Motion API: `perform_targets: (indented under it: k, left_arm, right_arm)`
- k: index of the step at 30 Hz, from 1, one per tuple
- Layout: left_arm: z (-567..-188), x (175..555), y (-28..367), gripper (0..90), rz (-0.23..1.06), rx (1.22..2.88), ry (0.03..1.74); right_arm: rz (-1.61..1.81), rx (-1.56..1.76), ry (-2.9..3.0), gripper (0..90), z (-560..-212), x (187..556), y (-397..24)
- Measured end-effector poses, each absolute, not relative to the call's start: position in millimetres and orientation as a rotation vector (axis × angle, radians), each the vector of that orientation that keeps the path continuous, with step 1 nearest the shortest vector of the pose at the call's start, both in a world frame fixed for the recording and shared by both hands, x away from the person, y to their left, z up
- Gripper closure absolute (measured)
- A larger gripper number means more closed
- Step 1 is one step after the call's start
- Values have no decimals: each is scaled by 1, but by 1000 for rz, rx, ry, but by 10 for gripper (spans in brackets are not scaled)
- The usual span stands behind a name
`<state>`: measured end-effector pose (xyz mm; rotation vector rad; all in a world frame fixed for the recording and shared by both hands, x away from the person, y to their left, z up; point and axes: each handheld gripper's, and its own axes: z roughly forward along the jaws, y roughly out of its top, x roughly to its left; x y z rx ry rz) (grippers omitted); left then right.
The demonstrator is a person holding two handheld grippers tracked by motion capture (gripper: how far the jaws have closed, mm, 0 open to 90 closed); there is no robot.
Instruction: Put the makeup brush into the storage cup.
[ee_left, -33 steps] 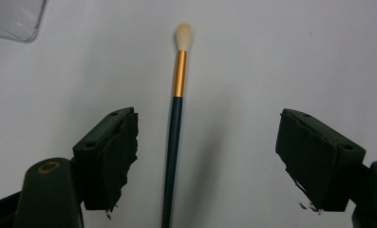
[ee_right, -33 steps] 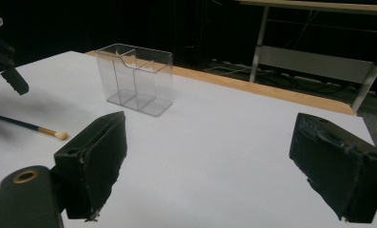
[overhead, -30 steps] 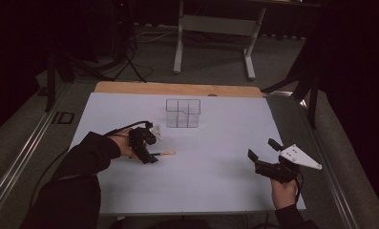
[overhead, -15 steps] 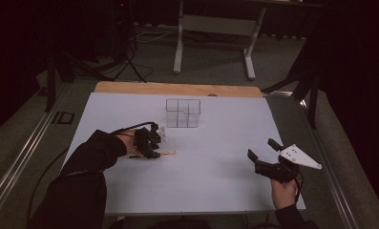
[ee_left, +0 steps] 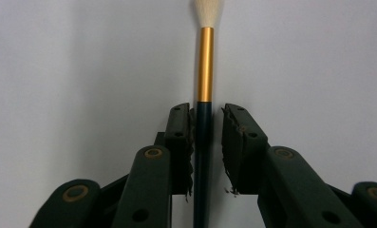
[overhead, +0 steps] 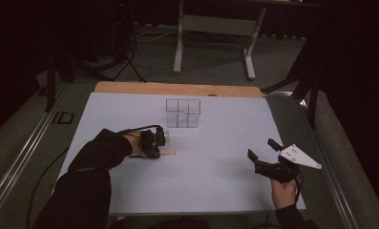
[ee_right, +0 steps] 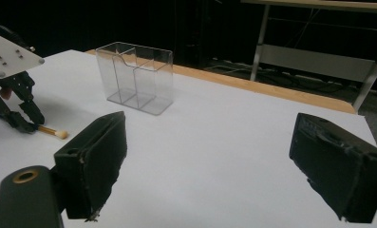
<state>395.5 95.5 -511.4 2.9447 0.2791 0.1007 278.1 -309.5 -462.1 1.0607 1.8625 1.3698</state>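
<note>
High view first: the white table takes up most of the scene, with a strip of bare wood along its far edge and dark floor and a metal stand frame beyond it. Toward the far middle of the table stands a clear plastic organizer, upright, split into compartments, with nothing visible inside.

Coming in from the near left, a dark sleeve leads to the left gripper, which is down at the table surface just in front of the organizer and a little to its left. From the near right, a hand holds the right gripper well apart from everything else, above the right part of the table, its grey three-cornered plate on top. Its jaws stand wide apart with nothing between them; the right gripper view looks through that gap at the table, the organizer and the other gripper farther off.

Smallest of all is the makeup brush, lying flat on the table at the left gripper. In the left gripper view the brush runs straight up the middle: dark handle between the jaws, gold ferrule beyond them, pale bristles at the far end. The left gripper has just been closing its jaws on that handle; the left pad looks to be against it, while a thin gap remains at the right pad, so the grip is nearly but not fully made.
</note>
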Motion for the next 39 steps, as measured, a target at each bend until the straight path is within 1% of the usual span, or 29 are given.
perform_targets:
  k: [1, 3, 6, 8, 11, 12, 18, 24, 25, 27, 28, 29, 30, 32, 33, 37, 38, 39]
  left_arm:
    - [-512, 396, 95, 754, 100, 2948, 280]
    - [-512, 396, 94, 822, 80, 2955, 261]
    - [-512, 396, 95, 832, 80, 2951, 274]
    - [-512, 398, 95, 833, 52, 2944, 348]
    - [-509, 396, 95, 834, 53, 2931, 364]
    - [-507, 396, 96, 835, 67, 2917, 358]
    - [-487, 396, 106, 839, 73, 2794, 455]
    - [-469, 393, 118, 840, 55, 2699, 494]
    - [-467, 392, 120, 840, 84, 2691, 485]
    - [-462, 390, 124, 840, 76, 2667, 507]
    - [-460, 389, 126, 840, 97, 2658, 515]
    - [-459, 389, 128, 840, 75, 2642, 531]
    - [-457, 387, 130, 840, 103, 2639, 522]
    - [-453, 385, 134, 840, 89, 2614, 539]
    - [-451, 383, 136, 840, 116, 2601, 545]
    - [-444, 380, 145, 840, 119, 2534, 579]
    - [-442, 379, 147, 841, 145, 2522, 580]
    - [-439, 378, 149, 841, 132, 2500, 600]
  right_arm:
    - [1369, 1060, 1862, 121, -462, 278, -310]
    - [1369, 1061, 1861, 121, -462, 278, -310]
    - [1370, 1064, 1861, 121, -462, 278, -310]
    - [1368, 1066, 1861, 121, -462, 278, -310]
    - [1368, 1066, 1858, 121, -462, 278, -310]
    - [1367, 1066, 1858, 121, -462, 278, -310]
    - [1365, 1071, 1862, 121, -462, 278, -310]
    - [1367, 1068, 1858, 121, -462, 278, -310]
    - [1370, 1069, 1858, 121, -462, 278, -310]
    - [1367, 1070, 1857, 121, -462, 278, -310]
    - [1373, 1069, 1856, 121, -462, 278, -310]
    - [1375, 1070, 1855, 121, -462, 278, -310]
    - [1375, 1071, 1853, 121, -462, 278, -310]
    - [1382, 1063, 1856, 121, -462, 278, -310]
    - [1375, 1060, 1857, 121, -462, 279, -310]
    - [1387, 1062, 1853, 120, -462, 279, -312]
    - [1393, 1058, 1852, 119, -462, 279, -312]
    - [1385, 1055, 1852, 119, -462, 279, -312]
